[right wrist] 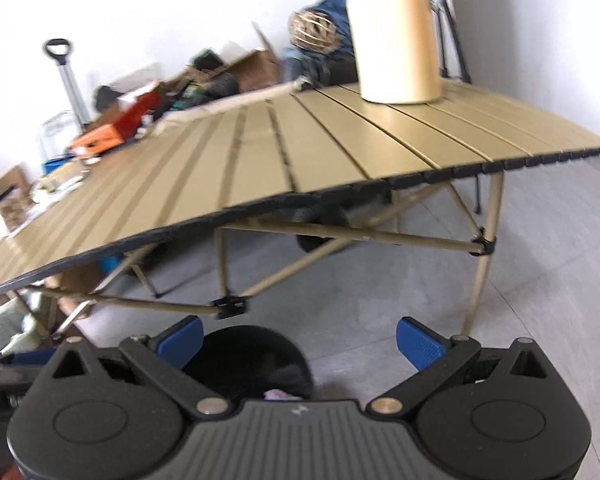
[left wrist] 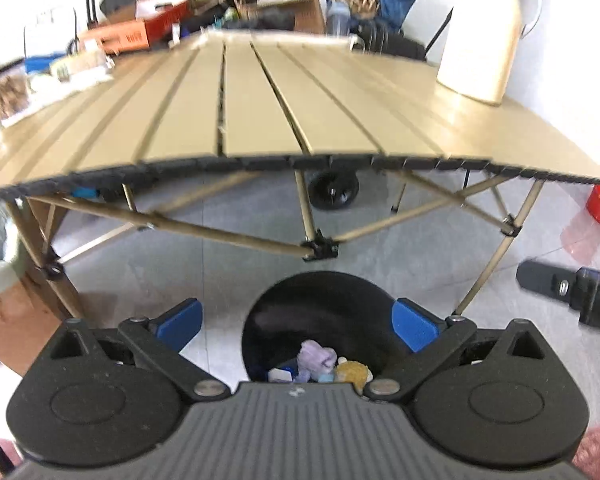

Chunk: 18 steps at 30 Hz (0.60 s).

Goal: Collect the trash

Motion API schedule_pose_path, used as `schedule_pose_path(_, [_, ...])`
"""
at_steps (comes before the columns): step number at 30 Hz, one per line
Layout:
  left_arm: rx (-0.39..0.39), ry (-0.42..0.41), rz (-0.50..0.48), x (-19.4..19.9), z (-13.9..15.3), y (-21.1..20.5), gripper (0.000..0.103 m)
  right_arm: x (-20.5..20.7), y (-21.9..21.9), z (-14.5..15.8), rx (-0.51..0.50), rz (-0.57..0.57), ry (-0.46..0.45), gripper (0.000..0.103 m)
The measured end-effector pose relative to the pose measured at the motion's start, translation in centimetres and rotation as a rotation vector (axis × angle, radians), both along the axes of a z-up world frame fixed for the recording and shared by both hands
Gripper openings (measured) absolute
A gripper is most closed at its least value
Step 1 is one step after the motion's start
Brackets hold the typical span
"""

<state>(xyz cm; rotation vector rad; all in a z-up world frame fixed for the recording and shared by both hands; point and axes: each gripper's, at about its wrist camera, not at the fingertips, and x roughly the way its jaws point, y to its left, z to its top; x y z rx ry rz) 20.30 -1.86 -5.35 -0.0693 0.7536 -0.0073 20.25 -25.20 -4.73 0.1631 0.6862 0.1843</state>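
Two grippers hang above the floor in front of a slatted folding table (left wrist: 260, 100), each with its blue-padded fingers spread wide and nothing between them. In the left wrist view, the left gripper (left wrist: 298, 326) sits directly over a round black trash bin (left wrist: 284, 312) standing on the grey floor just in front of the table's front edge; the bin's open mouth fills the gap between the two fingers (left wrist: 179, 322), and inside it lie pieces of trash (left wrist: 320, 364): a crumpled lilac lump, a yellowish wad and small white and blue scraps, all below the fingertips and untouched by them. In the right wrist view, the right gripper (right wrist: 300, 338) hovers to the bin's right side, so the bin (right wrist: 252, 348) shows beside and beneath its left finger (right wrist: 180, 338), with only a sliver of the lilac trash visible past the gripper body. A tall cream jug (right wrist: 394, 36) stands on the table's far right corner. Boxes and clutter (left wrist: 124, 32) crowd the space beyond the table.
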Motion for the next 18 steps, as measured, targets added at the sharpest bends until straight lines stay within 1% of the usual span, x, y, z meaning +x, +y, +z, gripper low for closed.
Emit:
schedule_pose_path(2, [0.001,-0.039,-0.004,-1.8,1.2,0.3,0.103,-1.9,0.3,0.7,-0.007,0.027,-0.014,0.103])
schedule_pose_path(5, [0.002,-0.097,-0.023,-4.9,2.9,0.7,0.103,-4.8,0.5,1.7,0.016,0.083,-0.027,0.103])
schedule_pose_path(8, [0.001,-0.132,-0.032,-8.0,4.0,1.1,0.103,-7.8,0.9,2.7,0.011,0.129,-0.042,0.103])
schedule_pose_path(11, [-0.010,-0.134,-0.040,-10.7,4.3,1.5,0.103,-10.5,1.4,3.2,-0.003,0.155,-0.044,0.103])
schedule_pose_path(14, [-0.020,-0.123,-0.035,-13.0,4.3,2.2,0.103,-13.0,2.2,3.4,-0.010,0.179,-0.027,0.103])
schedule_pose_path(18, [-0.018,-0.129,-0.022,-16.2,4.3,3.0,0.103,-16.0,3.3,3.7,-0.025,0.200,-0.036,0.103])
